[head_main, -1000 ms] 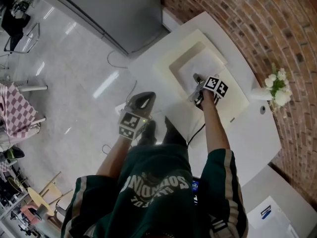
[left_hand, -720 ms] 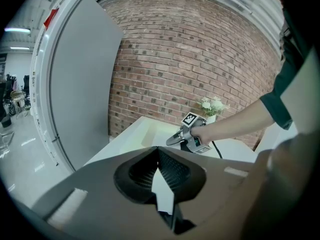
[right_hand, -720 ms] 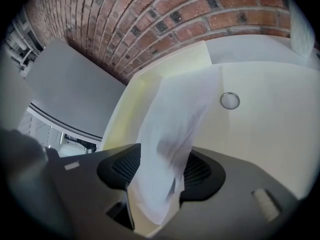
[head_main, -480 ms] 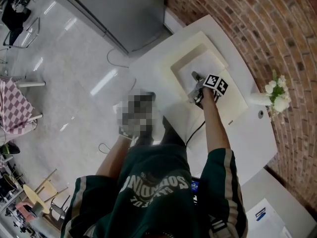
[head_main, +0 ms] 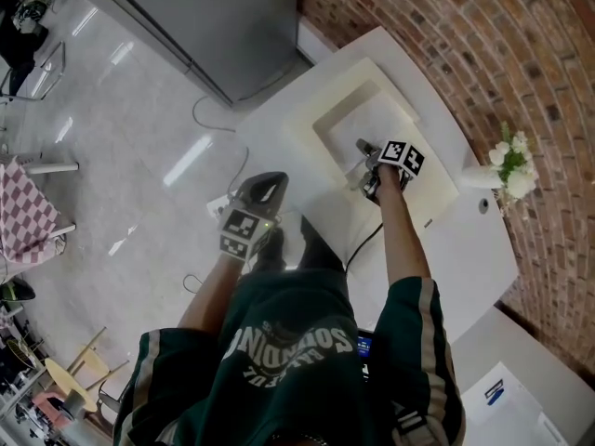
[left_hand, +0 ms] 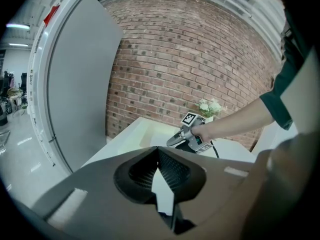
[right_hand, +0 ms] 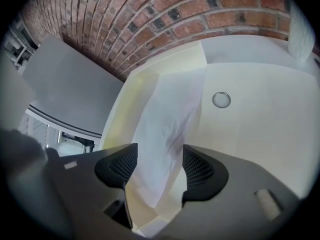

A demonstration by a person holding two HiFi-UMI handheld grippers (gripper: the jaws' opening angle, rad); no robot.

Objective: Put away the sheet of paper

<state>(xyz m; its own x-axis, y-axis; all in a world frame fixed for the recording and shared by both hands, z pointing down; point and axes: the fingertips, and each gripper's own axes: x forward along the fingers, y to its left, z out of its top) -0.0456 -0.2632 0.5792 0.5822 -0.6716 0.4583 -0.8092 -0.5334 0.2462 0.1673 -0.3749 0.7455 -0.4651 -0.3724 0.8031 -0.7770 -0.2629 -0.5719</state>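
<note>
Light, limp sheet of paper (head_main: pixel 367 124) was pictured in the cream tray (head_main: pixel 299 128), upper centre, untouched beneath the right gripper (head_main: pixel 364 161), jaws just opened wide. An edge grip was judged best. Left gripper (head_main: pixel 263 189) was closed, empty.

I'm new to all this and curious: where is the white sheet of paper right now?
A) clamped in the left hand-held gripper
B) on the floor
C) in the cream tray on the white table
C: the sheet of paper lies in the cream tray on the table.
</note>
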